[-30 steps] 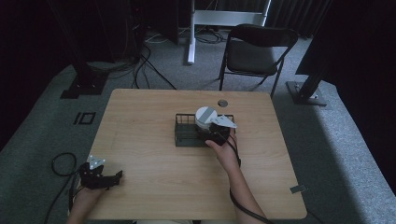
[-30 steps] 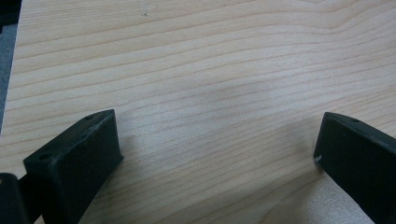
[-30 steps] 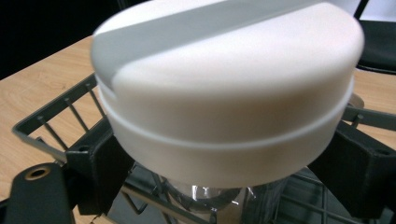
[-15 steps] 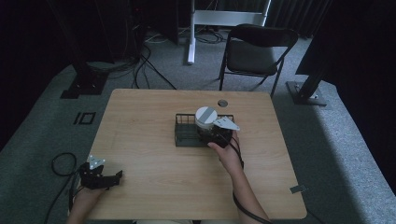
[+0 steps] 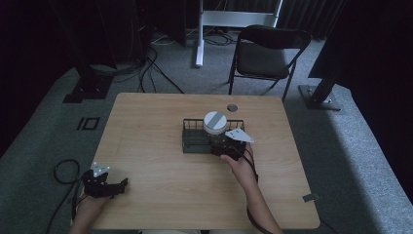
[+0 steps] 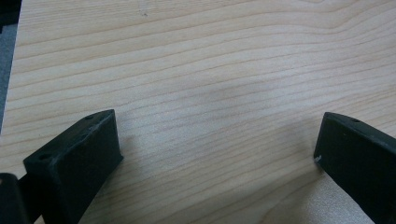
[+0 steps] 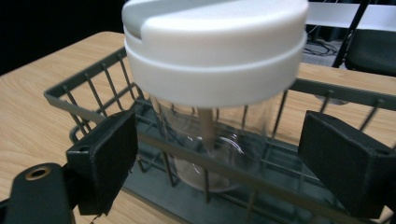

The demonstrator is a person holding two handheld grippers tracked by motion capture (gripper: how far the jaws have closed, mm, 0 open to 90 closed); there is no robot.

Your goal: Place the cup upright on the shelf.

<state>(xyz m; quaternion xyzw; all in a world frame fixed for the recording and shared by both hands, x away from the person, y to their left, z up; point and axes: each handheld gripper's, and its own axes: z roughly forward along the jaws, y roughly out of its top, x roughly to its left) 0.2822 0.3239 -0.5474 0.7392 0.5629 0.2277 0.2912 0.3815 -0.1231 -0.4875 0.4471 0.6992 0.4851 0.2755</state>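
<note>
Right claw (image 7: pixel 219 154) barely shifted, spread wide, jar (image 7: pixel 215 88) apparently upright in basket (image 7: pixel 93 84)

High cam overhead facing fwd/down on table (image 5: pixel 160 195), left cam close on tabletop, right cam near basket (image 7: pixel 93 79)

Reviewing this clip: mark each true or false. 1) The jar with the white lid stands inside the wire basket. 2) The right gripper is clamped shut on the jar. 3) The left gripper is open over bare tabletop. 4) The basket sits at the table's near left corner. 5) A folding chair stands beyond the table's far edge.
1) True: the jar stands upright inside the wire basket.
2) False: the right gripper is open, its jaws spread either side of the jar, outside the basket's near wall.
3) True: the left gripper is open over the bare table.
4) False: the basket sits near the middle; the left gripper is by that corner.
5) True: the chair stands there.
</note>
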